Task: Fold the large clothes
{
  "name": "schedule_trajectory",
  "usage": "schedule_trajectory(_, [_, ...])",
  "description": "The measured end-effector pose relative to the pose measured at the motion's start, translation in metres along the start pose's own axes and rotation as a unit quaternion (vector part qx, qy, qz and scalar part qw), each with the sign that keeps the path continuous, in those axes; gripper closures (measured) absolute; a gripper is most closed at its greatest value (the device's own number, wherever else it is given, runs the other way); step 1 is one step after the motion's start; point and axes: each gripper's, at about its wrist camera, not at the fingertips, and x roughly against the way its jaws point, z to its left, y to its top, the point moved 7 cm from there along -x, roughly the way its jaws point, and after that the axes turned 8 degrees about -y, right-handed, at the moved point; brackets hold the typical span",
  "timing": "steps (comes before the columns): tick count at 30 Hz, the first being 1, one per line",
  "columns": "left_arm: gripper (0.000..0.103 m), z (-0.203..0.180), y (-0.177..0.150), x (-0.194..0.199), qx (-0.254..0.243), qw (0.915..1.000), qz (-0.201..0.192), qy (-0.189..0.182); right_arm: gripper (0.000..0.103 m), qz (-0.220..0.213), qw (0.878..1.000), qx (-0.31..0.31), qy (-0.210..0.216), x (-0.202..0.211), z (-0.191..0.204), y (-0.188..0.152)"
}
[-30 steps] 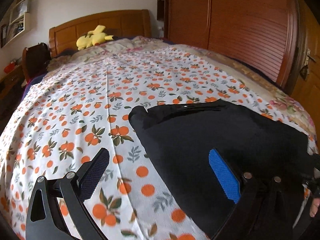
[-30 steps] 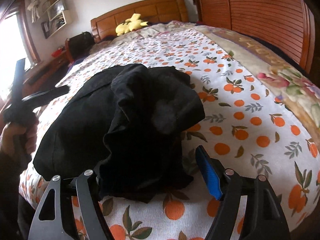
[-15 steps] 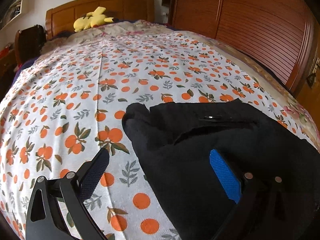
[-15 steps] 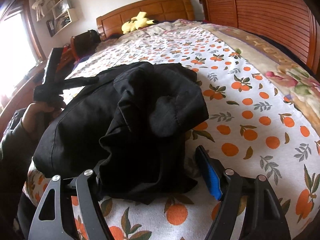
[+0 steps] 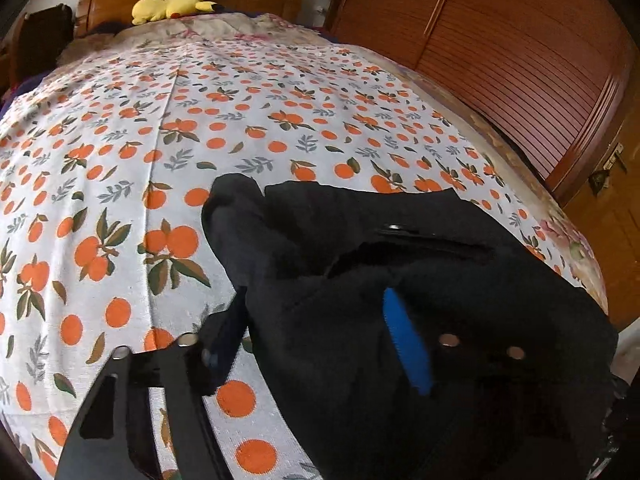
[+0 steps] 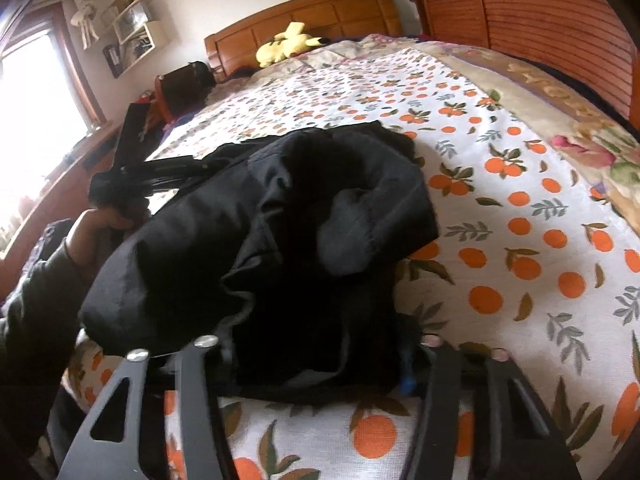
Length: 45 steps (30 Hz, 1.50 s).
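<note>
A large black garment [image 5: 400,264] lies bunched on the bed's orange-print sheet [image 5: 168,128]. My left gripper [image 5: 316,332] has its jaws around the garment's left edge, the blue pad [image 5: 404,340] over the cloth and the dark finger [image 5: 228,336] beside it, narrowed but with a gap showing. In the right wrist view the garment [image 6: 288,240] fills the middle. My right gripper [image 6: 316,364] has its jaws closed in on the near hem, fingertips buried in cloth. The left gripper's body [image 6: 132,168] shows at the left in a hand.
A yellow plush toy [image 5: 172,0] lies by the wooden headboard [image 6: 304,12]. A wooden wardrobe [image 5: 500,48] runs along the bed's right side. A floral blanket [image 6: 560,120] edges the right of the sheet. Shelves and a window [image 6: 36,92] are at left.
Both grippers have moved forward onto the garment and their jaws have narrowed. The right one's fingertips have sunk into the near hem; the left one now straddles the left edge.
</note>
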Motion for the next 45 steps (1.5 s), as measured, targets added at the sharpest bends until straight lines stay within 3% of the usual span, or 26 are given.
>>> schedule_trajectory(4, [0.071, -0.013, 0.002, 0.003, -0.022, 0.9996, 0.009, 0.012, 0.074, -0.013, 1.000, 0.009, -0.006, 0.005, 0.004, 0.003])
schedule_trajectory(6, [0.076, -0.020, 0.007, 0.008, -0.032, 0.9991, 0.004, 0.028, 0.081, -0.019, 1.000, 0.009, -0.001, 0.010, 0.004, 0.008])
schedule_trajectory(10, [0.081, -0.032, 0.013, 0.023, -0.035, 0.9981, -0.014, 0.049, 0.086, -0.043, 0.999, 0.010, 0.001, 0.024, -0.001, 0.020])
schedule_trajectory(18, [0.082, -0.120, 0.051, 0.044, -0.070, 0.9925, -0.083, 0.057, 0.087, -0.105, 0.994, 0.006, -0.019, 0.074, -0.059, 0.062])
schedule_trajectory(24, [0.082, -0.215, 0.081, 0.017, -0.108, 0.9878, -0.106, 0.037, 0.088, -0.140, 0.989, -0.001, -0.056, 0.120, -0.129, 0.079])
schedule_trajectory(37, [0.082, -0.412, 0.093, -0.101, -0.153, 0.9840, -0.076, -0.050, 0.088, -0.149, 0.974, -0.023, -0.169, 0.189, -0.290, 0.078])
schedule_trajectory(43, [0.081, -0.446, 0.082, -0.138, -0.179, 0.9807, -0.053, -0.059, 0.085, -0.137, 0.970, -0.052, -0.195, 0.191, -0.339, 0.061])
schedule_trajectory(45, [0.079, -0.446, 0.074, -0.150, -0.189, 0.9802, -0.039, -0.046, 0.070, -0.118, 0.967, -0.045, -0.220, 0.187, -0.349, 0.054])
